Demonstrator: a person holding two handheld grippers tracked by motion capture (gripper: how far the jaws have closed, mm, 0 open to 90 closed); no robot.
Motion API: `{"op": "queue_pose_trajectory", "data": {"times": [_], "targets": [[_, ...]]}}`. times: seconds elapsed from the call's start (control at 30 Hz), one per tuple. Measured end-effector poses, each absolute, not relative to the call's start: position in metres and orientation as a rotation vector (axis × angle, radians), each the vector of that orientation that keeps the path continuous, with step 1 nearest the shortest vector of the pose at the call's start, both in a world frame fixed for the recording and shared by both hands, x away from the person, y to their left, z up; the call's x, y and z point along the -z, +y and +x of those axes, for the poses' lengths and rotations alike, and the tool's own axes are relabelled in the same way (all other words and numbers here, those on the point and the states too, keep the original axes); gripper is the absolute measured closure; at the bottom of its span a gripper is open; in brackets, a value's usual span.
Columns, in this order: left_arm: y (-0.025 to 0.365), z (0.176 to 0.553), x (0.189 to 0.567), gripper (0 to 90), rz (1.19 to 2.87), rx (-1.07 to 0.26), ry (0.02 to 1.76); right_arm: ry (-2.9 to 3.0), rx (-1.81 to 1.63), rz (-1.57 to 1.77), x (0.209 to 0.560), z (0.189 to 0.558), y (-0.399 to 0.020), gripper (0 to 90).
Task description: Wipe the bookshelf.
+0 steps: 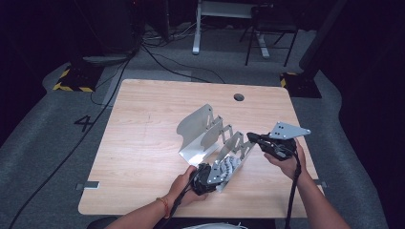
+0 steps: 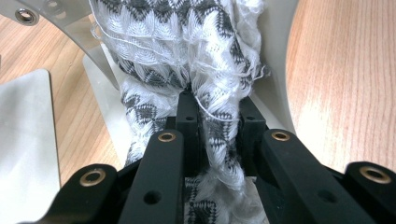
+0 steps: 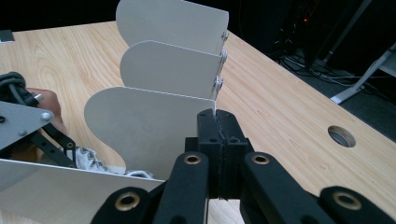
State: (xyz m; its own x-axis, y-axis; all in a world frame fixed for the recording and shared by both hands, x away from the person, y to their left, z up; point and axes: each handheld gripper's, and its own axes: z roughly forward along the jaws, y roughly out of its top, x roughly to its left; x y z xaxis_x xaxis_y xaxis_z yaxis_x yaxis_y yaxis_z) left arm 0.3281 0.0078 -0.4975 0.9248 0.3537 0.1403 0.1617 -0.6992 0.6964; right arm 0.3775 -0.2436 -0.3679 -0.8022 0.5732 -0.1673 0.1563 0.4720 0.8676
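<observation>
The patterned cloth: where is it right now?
In the high view the patterned cloth sits in the nearest slot of the metal rack, near the table's front edge, pinched by the left gripper.

I'm looking down into what reads as a lab or recording studio, dim all round. One light wooden desk [image 1: 143, 143] stands alone on grey carpet [image 1: 47, 143], with a round cable hole [image 1: 239, 97] near its far edge. Beyond the desk, black cables [image 1: 157, 57] trail across the carpet, and yellow-and-black hazard tape [image 1: 71, 87] marks the foot of a stand off its far left corner. A number four [image 1: 84, 123] is marked on the floor left of the desk. Behind it, a white desk frame [image 1: 224, 19] and a dark chair [image 1: 270, 33].
</observation>
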Motion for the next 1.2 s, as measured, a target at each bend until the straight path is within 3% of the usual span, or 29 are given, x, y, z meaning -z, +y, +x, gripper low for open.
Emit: {"op": "queue_pose_trajectory", "data": {"times": [0.67, 1.2], "targets": [[-0.018, 0.351, 0.499, 75.3, 2.289, -0.368, 0.422, 2.275, -1.29, 0.608, 0.369, 0.377, -0.244, 90.0], [-0.001, 0.336, 0.437, 76.1, 2.034, -0.417, 0.309, 2.274, -1.284, 0.604, 0.369, 0.377, -0.244, 90.0]]}}
